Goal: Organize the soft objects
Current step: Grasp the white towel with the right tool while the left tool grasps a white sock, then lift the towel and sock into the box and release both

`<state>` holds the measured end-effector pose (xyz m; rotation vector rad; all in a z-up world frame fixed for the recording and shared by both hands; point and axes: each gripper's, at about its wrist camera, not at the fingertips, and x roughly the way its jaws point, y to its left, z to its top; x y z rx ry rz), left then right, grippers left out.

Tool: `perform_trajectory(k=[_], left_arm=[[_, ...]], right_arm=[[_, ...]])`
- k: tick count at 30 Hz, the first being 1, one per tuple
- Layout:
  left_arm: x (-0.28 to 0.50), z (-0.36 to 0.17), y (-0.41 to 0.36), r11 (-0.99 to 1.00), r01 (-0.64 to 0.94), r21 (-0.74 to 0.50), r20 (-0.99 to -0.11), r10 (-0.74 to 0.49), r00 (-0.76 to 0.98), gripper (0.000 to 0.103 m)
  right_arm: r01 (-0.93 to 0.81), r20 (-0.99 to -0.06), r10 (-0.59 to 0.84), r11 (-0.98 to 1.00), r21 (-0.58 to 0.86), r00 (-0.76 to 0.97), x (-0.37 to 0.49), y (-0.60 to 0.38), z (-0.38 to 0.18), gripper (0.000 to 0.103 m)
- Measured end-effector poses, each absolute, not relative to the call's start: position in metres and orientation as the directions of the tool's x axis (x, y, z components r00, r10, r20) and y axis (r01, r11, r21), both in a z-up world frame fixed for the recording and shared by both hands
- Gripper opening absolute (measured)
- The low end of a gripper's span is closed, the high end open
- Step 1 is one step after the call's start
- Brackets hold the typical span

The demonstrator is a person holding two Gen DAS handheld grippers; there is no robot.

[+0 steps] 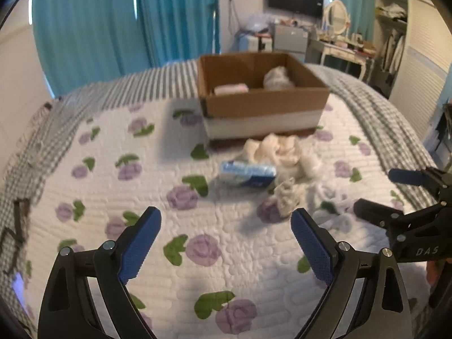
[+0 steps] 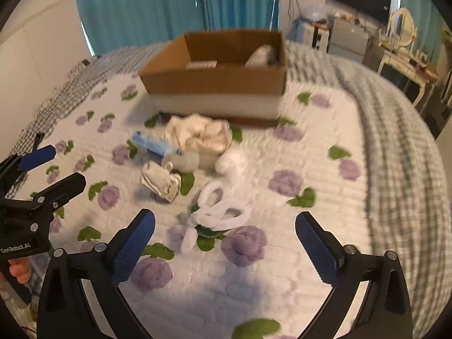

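Observation:
A cardboard box [image 1: 262,100] [image 2: 214,84] stands on the bed and holds a pink-white folded item [image 1: 231,88] and a grey bundle [image 1: 278,78]. In front of it lie a cream crumpled cloth [image 1: 278,148] [image 2: 197,135], a blue tissue pack [image 1: 248,173] [image 2: 154,144], a grey-white sock [image 1: 286,197] [image 2: 161,180] and a white fluffy item with loops [image 2: 223,212]. My left gripper [image 1: 226,234] is open and empty above the quilt, short of the pack. My right gripper [image 2: 224,237] is open and empty just before the white fluffy item; it also shows in the left wrist view [image 1: 378,190].
The bed has a white quilt with purple flowers [image 1: 203,250] and a grey checked blanket [image 2: 395,147] at its edges. Teal curtains [image 1: 127,19], a dresser with a mirror [image 1: 337,17] and a wall screen stand behind.

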<state>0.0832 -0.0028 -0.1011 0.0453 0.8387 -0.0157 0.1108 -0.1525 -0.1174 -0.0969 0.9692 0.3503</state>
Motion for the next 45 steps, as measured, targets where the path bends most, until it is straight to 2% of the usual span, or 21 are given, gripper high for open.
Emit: perform_trajectory(k=[3, 8, 12, 15, 21, 25, 26, 28, 29, 31, 33, 35, 45], left_arm=[[0.09, -0.114, -0.002, 0.999, 0.037, 0.033, -0.758, 0.001, 0.652, 0.094], [0.103, -0.132, -0.002, 0.998, 0.062, 0.027, -0.784, -0.017, 0.621, 0.094], [0.112, -0.143, -0.004, 0.997, 0.076, 0.025, -0.803, -0.025, 0.595, 0.093], [0.116, -0.148, -0.01, 0.996, 0.094, 0.008, -0.811, -0.048, 0.583, 0.093], [0.12, -0.157, -0.034, 0.984, 0.172, -0.042, -0.827, -0.131, 0.547, 0.093], [0.13, -0.164, -0.051, 0.977, 0.211, -0.041, -0.834, -0.15, 0.531, 0.092], [0.132, -0.166, -0.053, 0.976, 0.211, -0.044, -0.833, -0.153, 0.532, 0.09], [0.139, -0.168, -0.054, 0.976, 0.209, -0.058, -0.833, -0.162, 0.529, 0.075], [0.143, -0.17, -0.054, 0.976, 0.207, -0.066, -0.837, -0.167, 0.521, 0.064], [0.15, -0.176, -0.054, 0.974, 0.21, -0.085, -0.846, -0.182, 0.501, 0.053], [0.153, -0.18, -0.053, 0.971, 0.215, -0.106, -0.85, -0.201, 0.487, 0.033], [0.153, -0.18, -0.053, 0.967, 0.225, -0.115, -0.845, -0.215, 0.489, 0.023], [0.134, -0.153, -0.048, 0.961, 0.253, -0.108, -0.814, -0.232, 0.532, 0.023]], right_arm=[[-0.348, -0.845, 0.262, 0.932, 0.097, 0.467, 0.123, -0.143, -0.138, 0.092], [-0.369, -0.868, 0.28, 0.921, 0.123, 0.409, 0.138, -0.135, -0.158, 0.087], [-0.364, -0.886, 0.285, 0.92, 0.146, 0.366, 0.143, -0.135, -0.171, 0.061], [-0.366, -0.876, 0.31, 0.915, 0.169, 0.371, 0.142, -0.137, -0.168, 0.051], [-0.35, -0.831, 0.344, 0.916, 0.195, 0.438, 0.14, -0.152, -0.146, 0.049], [-0.318, -0.821, 0.287, 0.938, 0.136, 0.494, 0.144, -0.168, -0.135, 0.049], [-0.307, -0.819, 0.273, 0.943, 0.125, 0.505, 0.145, -0.173, -0.133, 0.049], [-0.291, -0.815, 0.272, 0.947, 0.133, 0.512, 0.148, -0.181, -0.132, 0.049], [-0.284, -0.813, 0.275, 0.948, 0.141, 0.513, 0.15, -0.185, -0.133, 0.049], [-0.275, -0.813, 0.273, 0.95, 0.146, 0.514, 0.151, -0.191, -0.135, 0.049], [-0.271, -0.815, 0.275, 0.951, 0.151, 0.51, 0.153, -0.192, -0.139, 0.049], [-0.271, -0.817, 0.279, 0.95, 0.158, 0.505, 0.153, -0.192, -0.142, 0.049], [-0.269, -0.796, 0.278, 0.951, 0.15, 0.539, 0.14, -0.191, -0.122, 0.049]])
